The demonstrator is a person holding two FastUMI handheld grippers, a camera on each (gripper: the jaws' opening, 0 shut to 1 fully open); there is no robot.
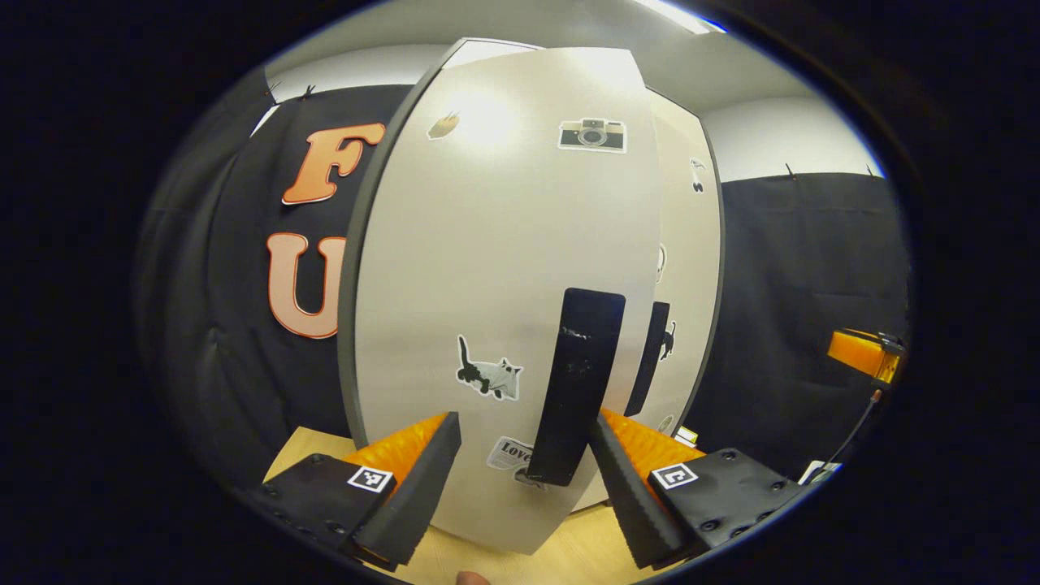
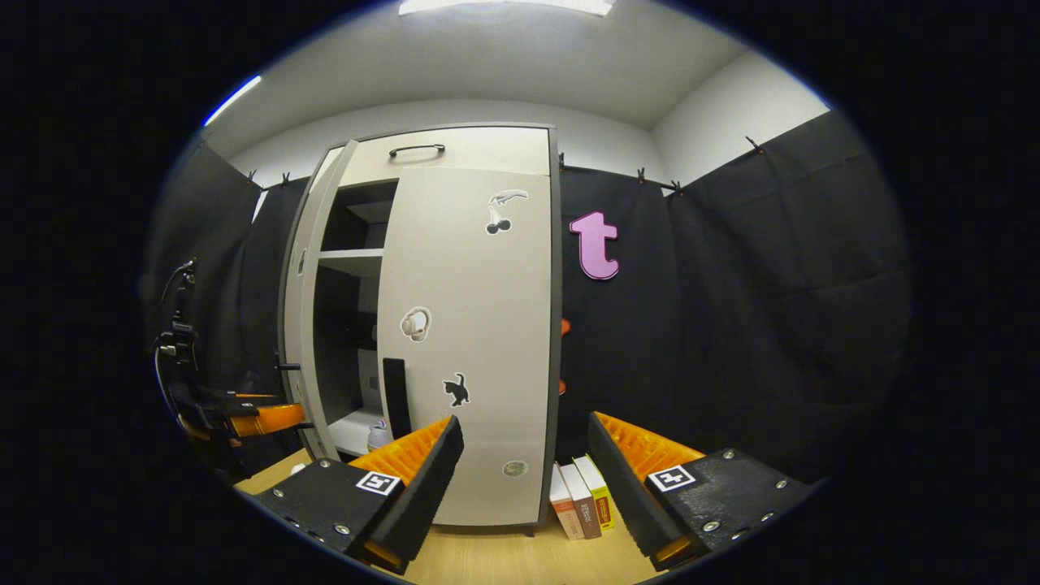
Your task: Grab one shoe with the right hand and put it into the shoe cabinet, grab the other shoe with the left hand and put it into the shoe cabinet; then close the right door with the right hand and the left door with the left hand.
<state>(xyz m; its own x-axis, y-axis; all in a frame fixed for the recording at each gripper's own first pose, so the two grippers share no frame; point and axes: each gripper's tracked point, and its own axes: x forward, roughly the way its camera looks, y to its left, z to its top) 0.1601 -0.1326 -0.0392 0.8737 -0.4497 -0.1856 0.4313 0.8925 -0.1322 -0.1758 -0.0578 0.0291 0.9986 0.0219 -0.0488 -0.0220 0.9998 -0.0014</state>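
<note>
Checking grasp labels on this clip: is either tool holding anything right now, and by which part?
Nothing is held. The left tool is open before the left door and its handle; the right tool is open, facing the right door.

The right gripper (image 2: pixel 524 479) hangs open before the shoe cabinet (image 2: pixel 455 154), right door (image 2: pixel 475 341) shut, left door (image 2: pixel 305 301) ajar.

Cabinet (image 2: pixel 455 154) is a tall pale one standing on the wood tabletop, with a drawer and dark handle up top. Right door (image 2: pixel 471 341) is pretty much shut, covered in little stickers, black vertical handle along its inner edge. Left door (image 1: pixel 504 268) hangs partly open, same black handle, with camera and cat stickers on it. Through the gap you can see shelves, and a white shoe (image 2: pixel 379 437) sitting on the bottom one.
</note>
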